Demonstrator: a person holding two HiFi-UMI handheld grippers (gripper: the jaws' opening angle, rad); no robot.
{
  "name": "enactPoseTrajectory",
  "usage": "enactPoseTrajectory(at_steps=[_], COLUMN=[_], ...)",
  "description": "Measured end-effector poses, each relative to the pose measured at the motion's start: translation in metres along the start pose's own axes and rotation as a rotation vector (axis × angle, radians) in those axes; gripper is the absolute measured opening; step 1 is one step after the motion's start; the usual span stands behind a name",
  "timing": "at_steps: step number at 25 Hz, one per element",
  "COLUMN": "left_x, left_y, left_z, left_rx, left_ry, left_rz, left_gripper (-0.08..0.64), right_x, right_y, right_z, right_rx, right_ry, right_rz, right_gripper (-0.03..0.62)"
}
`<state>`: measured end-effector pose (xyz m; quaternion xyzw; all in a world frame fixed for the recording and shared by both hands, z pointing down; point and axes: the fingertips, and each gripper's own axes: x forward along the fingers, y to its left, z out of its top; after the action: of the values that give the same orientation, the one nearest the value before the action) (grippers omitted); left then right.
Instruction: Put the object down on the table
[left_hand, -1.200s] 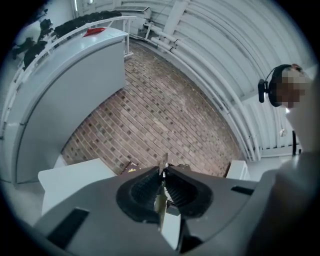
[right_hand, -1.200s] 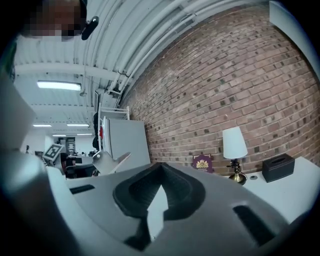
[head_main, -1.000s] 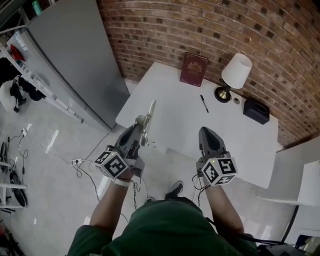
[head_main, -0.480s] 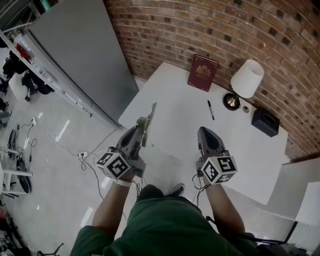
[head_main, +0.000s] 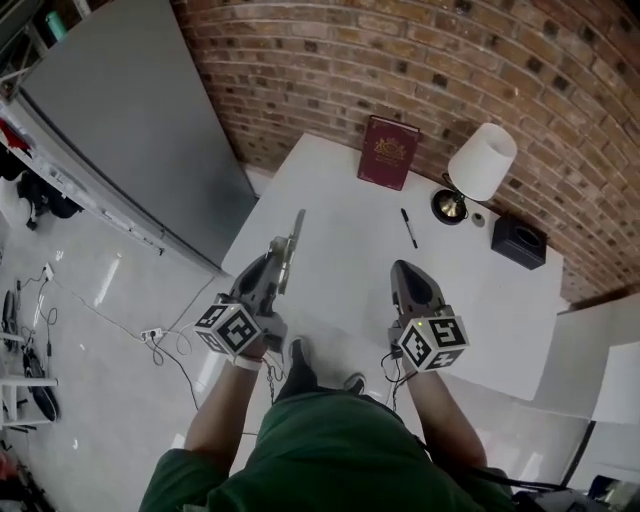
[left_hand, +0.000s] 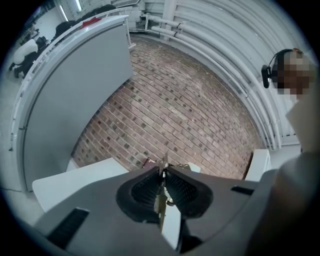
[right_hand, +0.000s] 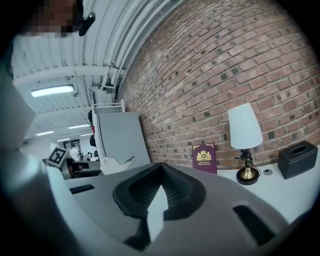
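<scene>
At upper centre, maroon book (head_main: 388, 152) gold-crested, lettering unreadable, thin pale flat object (head_main: 296, 228) clamped edge-on by left gripper (head_main: 277, 262), right gripper (head_main: 410, 270) closed, empty.

Brick wall (head_main: 500, 60) behind white table (head_main: 490, 290); grey cabinet (head_main: 130, 130); glossy floor (head_main: 80, 330).

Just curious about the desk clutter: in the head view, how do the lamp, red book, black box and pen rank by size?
1 and 2. lamp and red book: too alike to rank.
3. black box
4. pen
</scene>
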<state>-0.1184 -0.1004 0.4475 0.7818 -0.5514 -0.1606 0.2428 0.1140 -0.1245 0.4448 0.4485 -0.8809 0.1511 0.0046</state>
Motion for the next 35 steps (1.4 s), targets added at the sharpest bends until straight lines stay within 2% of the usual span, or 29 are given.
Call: enactPoseTrajectory(at_steps=[7, 15, 18, 26, 35], left_x=[0.042, 0.076, 0.085, 0.102, 0.119], left_y=[0.041, 0.101, 0.121, 0.165, 0.201], left_z=[0.002, -0.005, -0.013, -0.059, -0.111], left_rx=[-0.008, -0.040, -0.028, 0.110, 0.265], left_ry=[0.067, 0.155, 0.201, 0.372, 0.521], left_rz=[-0.073, -0.092, -0.095, -0.079, 0.013], left_gripper=[0.035, 0.035, 0.035, 0.035, 0.035], right_x=[0.035, 0.075, 0.087, 0.105, 0.110], right_y=[-0.006, -0.001, -0.004, -0.002, -0.020], right_z=[0.005, -0.001, -0.005, -0.023, -0.024], right_rx=[-0.033, -0.036, -0.014, 0.015, 0.032], right_ry=[0.018, 0.060, 0.065, 0.100, 0.127], right_rz=[-0.084, -0.165, -0.201, -0.248, -0.225], right_gripper=[0.002, 0.002, 0.002, 0.003, 0.002])
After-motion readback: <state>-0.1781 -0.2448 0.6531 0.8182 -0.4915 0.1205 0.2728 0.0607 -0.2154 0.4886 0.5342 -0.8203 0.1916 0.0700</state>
